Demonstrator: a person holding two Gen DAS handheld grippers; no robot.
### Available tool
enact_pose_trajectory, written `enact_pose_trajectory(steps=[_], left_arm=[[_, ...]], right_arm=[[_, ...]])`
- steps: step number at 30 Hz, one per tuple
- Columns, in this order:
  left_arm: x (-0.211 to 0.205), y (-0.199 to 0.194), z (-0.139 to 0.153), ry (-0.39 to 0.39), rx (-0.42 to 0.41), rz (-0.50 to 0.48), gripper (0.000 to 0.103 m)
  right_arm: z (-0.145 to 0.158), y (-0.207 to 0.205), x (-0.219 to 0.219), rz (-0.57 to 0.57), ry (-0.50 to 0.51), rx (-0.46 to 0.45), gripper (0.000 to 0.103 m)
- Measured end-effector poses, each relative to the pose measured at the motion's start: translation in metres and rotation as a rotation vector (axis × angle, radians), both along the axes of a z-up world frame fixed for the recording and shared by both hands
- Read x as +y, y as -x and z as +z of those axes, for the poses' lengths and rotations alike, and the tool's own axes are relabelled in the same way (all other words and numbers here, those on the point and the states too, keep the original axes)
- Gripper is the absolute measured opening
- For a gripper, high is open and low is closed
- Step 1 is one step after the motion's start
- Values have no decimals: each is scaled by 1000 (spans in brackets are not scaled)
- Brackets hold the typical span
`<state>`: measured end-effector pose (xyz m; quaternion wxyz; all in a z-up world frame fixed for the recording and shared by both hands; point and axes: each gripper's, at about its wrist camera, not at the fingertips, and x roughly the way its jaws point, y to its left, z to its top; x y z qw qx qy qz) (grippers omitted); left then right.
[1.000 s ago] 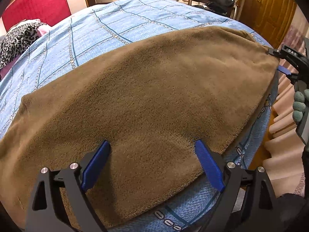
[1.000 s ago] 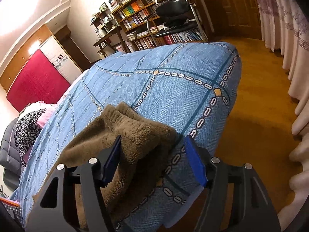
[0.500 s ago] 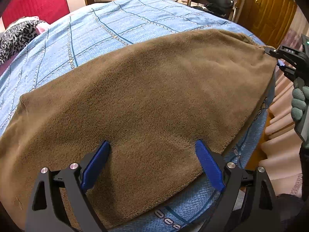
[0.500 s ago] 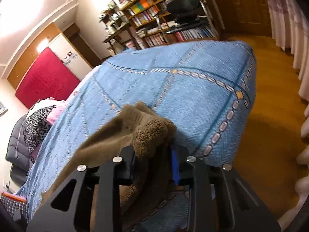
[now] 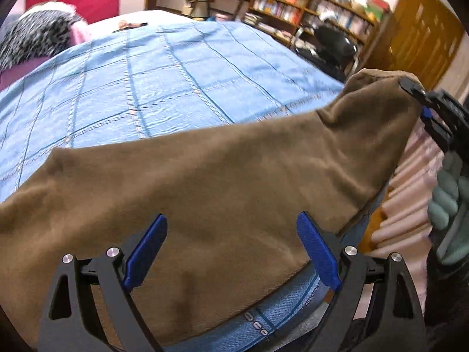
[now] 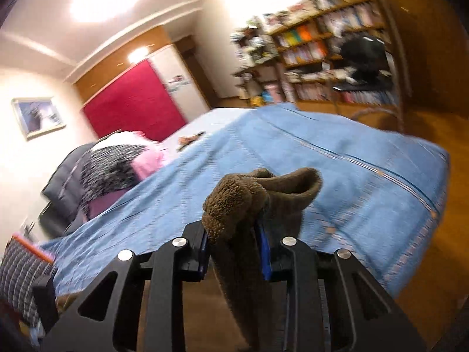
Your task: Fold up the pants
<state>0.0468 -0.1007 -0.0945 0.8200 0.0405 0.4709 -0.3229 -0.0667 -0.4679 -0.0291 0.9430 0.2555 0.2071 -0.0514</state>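
Observation:
The brown fleece pants [image 5: 222, 182] lie across the near part of the blue bedspread [image 5: 146, 82]. My left gripper [image 5: 231, 249] is open, its blue pads either side of the pants' near edge. My right gripper [image 6: 234, 252] is shut on one end of the pants [image 6: 234, 202] and holds it lifted off the bed. In the left wrist view that gripper [image 5: 425, 108] shows at the far right, with the cloth rising to it.
Pillows and a leopard-print blanket [image 5: 32, 38] lie at the head of the bed. A bookshelf [image 5: 307, 14] and a black office chair [image 5: 331, 44] stand beyond the bed. Pink curtains [image 5: 410, 199] hang at the right over a wooden floor [image 6: 425, 264].
My right gripper shut on the pants' end and lifted it up off the bed. The left gripper stayed open over the near edge.

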Motion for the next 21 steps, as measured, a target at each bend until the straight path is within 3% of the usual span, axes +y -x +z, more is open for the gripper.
enact_pose_trajectory(steps=[5, 9, 21], left_arm=[[39, -19, 9, 101, 43, 101, 89], [71, -27, 14, 138, 37, 174, 89], [145, -34, 1, 241, 107, 289, 89]], right_arm=[[24, -20, 65, 168, 57, -38, 27], [25, -34, 122, 298, 110, -27, 27], [-42, -58, 260, 579, 304, 142, 27]])
